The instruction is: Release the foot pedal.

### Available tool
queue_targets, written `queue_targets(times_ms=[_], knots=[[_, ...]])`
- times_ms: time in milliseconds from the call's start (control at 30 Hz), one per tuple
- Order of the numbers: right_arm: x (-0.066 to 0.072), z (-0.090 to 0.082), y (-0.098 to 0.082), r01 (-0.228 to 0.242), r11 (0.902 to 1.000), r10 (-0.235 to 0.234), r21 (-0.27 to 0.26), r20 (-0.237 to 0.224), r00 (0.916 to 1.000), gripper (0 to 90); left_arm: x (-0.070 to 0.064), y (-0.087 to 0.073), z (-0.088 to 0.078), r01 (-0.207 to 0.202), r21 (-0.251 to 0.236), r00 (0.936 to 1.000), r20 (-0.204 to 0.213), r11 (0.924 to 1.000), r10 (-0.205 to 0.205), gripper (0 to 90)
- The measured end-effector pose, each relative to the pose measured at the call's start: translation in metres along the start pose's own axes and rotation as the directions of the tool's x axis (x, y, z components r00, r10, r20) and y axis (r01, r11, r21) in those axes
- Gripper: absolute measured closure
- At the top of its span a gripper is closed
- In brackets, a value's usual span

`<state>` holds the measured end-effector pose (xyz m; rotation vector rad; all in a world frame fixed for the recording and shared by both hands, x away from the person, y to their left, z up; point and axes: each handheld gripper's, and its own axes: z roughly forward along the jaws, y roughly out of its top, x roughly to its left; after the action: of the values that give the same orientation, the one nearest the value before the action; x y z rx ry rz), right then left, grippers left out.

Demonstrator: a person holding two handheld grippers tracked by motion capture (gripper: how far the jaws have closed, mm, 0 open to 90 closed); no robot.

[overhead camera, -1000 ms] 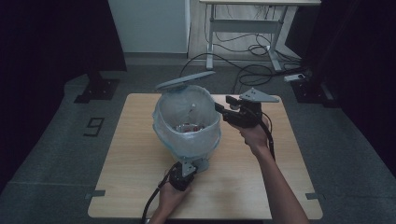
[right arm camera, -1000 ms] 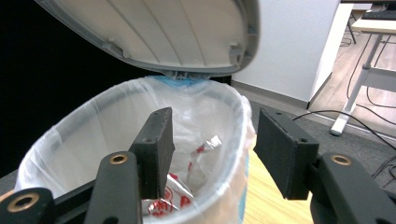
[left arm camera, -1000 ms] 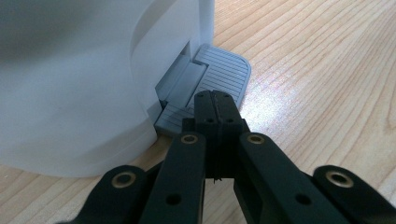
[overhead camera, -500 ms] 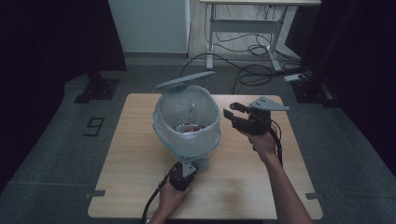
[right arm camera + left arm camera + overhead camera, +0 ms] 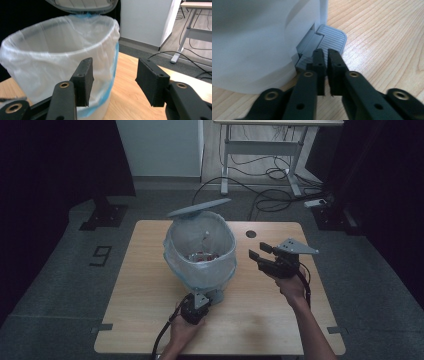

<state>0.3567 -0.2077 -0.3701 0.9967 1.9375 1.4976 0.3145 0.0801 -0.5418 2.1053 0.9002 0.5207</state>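
Note:
A white pedal bin [image 5: 200, 252] lined with a clear bag stands mid-table, its grey lid [image 5: 199, 209] raised. Something red [image 5: 200, 256] lies at its bottom. My left gripper [image 5: 196, 304] is at the bin's foot; in the left gripper view its jaws are shut [image 5: 323, 53], tips resting on the grey ribbed pedal [image 5: 332, 40]. My right gripper [image 5: 257, 252] hovers to the right of the bin, open and holding nothing. In the right gripper view its jaws [image 5: 113, 72] face the bin's bagged rim [image 5: 57, 57] under the lid [image 5: 82, 5].
The wooden table [image 5: 150, 320] has a round cable hole [image 5: 251, 234] behind the right gripper. Beyond the table's far edge are a white desk frame [image 5: 280, 150] and cables on the floor [image 5: 270, 175]. A "9" marks the floor at left [image 5: 101, 254].
My right gripper has drawn back from the bin's rim, to the right and towards the person. The left gripper stays on the pedal and the lid stays up.

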Motion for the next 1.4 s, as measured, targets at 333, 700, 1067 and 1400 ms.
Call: queue_targets(times_ms=[333,700,1067,1400], knots=[[-0.010,-0.007,-0.034,-0.017,0.9994,0.017,0.028,0.027,0.9995,46.8,0.006,0.002,-0.010,0.028,-0.039,0.9995,0.014,0.9989,-0.027,73.9],[-0.019,-0.019,-0.070,-0.052,0.9972,0.050,0.054,0.036,0.9981,47.7,0.001,0.001,-0.019,-0.003,-0.024,0.9991,0.043,0.9997,0.004,61.6],[-0.032,-0.028,-0.114,-0.062,0.9918,0.057,0.111,0.049,0.9972,48.0,-0.002,-0.002,-0.026,0.007,-0.023,0.9972,0.074,0.9997,-0.005,57.4],[-0.035,-0.028,-0.146,-0.067,0.9855,0.061,0.156,0.045,0.9971,47.7,0.003,-0.006,-0.031,0.042,-0.027,0.9951,0.090,0.9987,-0.040,55.9]])
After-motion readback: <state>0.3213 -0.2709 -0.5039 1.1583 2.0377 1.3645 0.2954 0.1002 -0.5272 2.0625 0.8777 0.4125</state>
